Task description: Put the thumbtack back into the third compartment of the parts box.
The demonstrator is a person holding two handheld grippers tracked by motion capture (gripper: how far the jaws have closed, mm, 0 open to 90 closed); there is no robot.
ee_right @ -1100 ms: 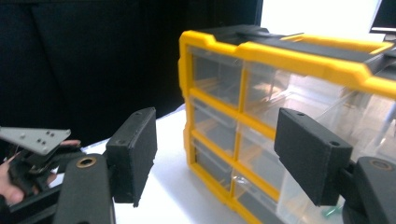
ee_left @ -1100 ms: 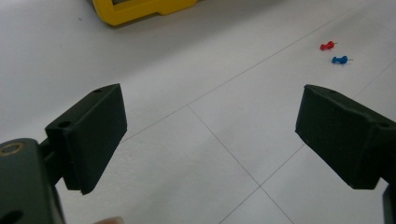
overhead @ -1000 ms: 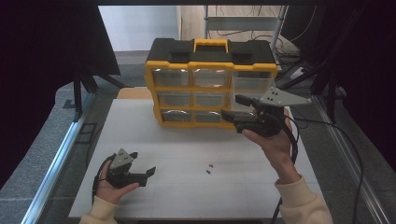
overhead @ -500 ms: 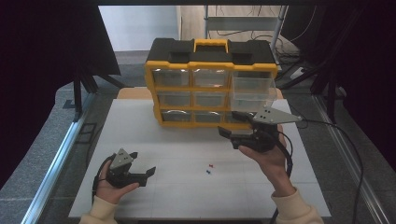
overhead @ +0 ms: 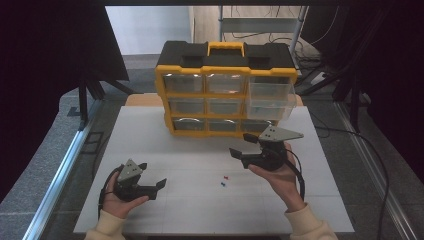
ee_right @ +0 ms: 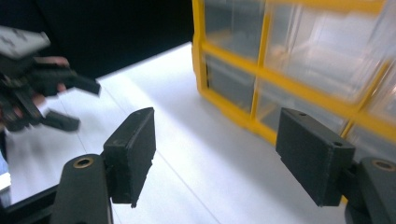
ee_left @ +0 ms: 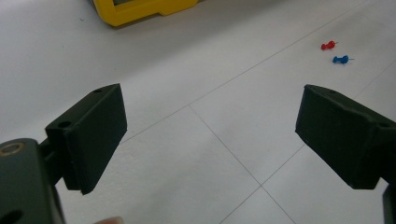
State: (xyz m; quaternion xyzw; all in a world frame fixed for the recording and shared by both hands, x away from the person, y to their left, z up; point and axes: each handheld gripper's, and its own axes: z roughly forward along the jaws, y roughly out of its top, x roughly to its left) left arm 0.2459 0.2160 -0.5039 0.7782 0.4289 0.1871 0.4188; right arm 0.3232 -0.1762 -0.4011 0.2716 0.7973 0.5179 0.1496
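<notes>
Tongs on the right [overhead: 247,147] stand wide apart with nothing between them, held above the white table [overhead: 175,150] just in front of the yellow drawer cabinet [overhead: 225,90]. Left tongs [overhead: 152,186] rest low near the table's front edge, likewise spread and empty. Between the two, a red pushpin [overhead: 226,177] and a blue pushpin [overhead: 223,184] lie just beside each other on the table, apart from both tongs. One upper-right cabinet drawer [overhead: 271,100] stands pulled out.

The organizer's [ee_right: 299,70] drawer contents blur away (right gripper view), its top cut off.
</notes>
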